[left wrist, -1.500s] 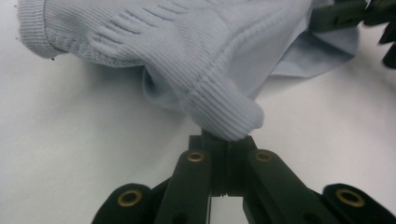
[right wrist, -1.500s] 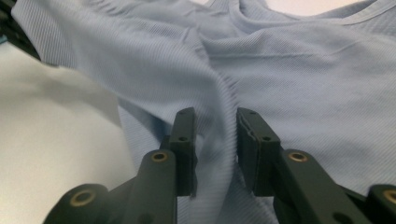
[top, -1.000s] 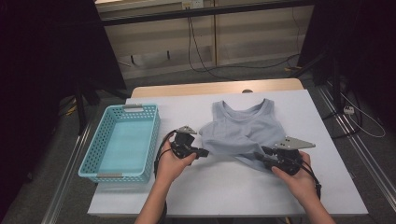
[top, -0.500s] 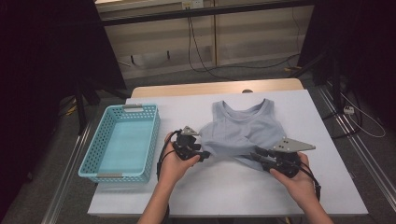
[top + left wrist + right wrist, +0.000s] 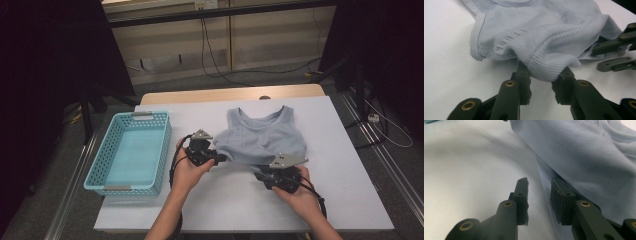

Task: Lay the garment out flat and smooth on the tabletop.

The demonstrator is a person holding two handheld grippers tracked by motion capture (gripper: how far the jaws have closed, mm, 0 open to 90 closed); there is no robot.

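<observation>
The light blue tank top (image 5: 262, 139) lies flat on the white table (image 5: 350, 200), neckline toward the far edge and ribbed hem toward the person, so its long axis runs away from the person and the hem runs crosswise between the two hands. That hem is what the next move seems to turn on.

In the left gripper view the hem's left corner (image 5: 549, 67) is bunched into a thick roll that sags down between the left gripper (image 5: 541, 86)'s jaws. The jaws have just been closing; they stand at a narrow gap, the roll bridges them and touches both tips, yet I cannot tell that the pads truly pinch it. In the high view this gripper (image 5: 220, 158) points sideways into the garment's lower left corner, so the cloth lies straight ahead of its jaws.

In the right gripper view the right gripper (image 5: 539, 195) has its jaws narrowly apart with nothing clamped: the fabric edge (image 5: 544, 177) runs just ahead and under the right-hand jaw, which rests at or on the hem, while the left-hand jaw stands over bare table. In the high view this gripper (image 5: 262, 176) sits at the lower right corner.

As a judgement, the left hand is nearer to a grasp; the right must slide slightly toward the cloth to get the hem between its jaws.

A turquoise basket (image 5: 100, 165) stands empty just left of the left hand (image 5: 187, 172).
</observation>
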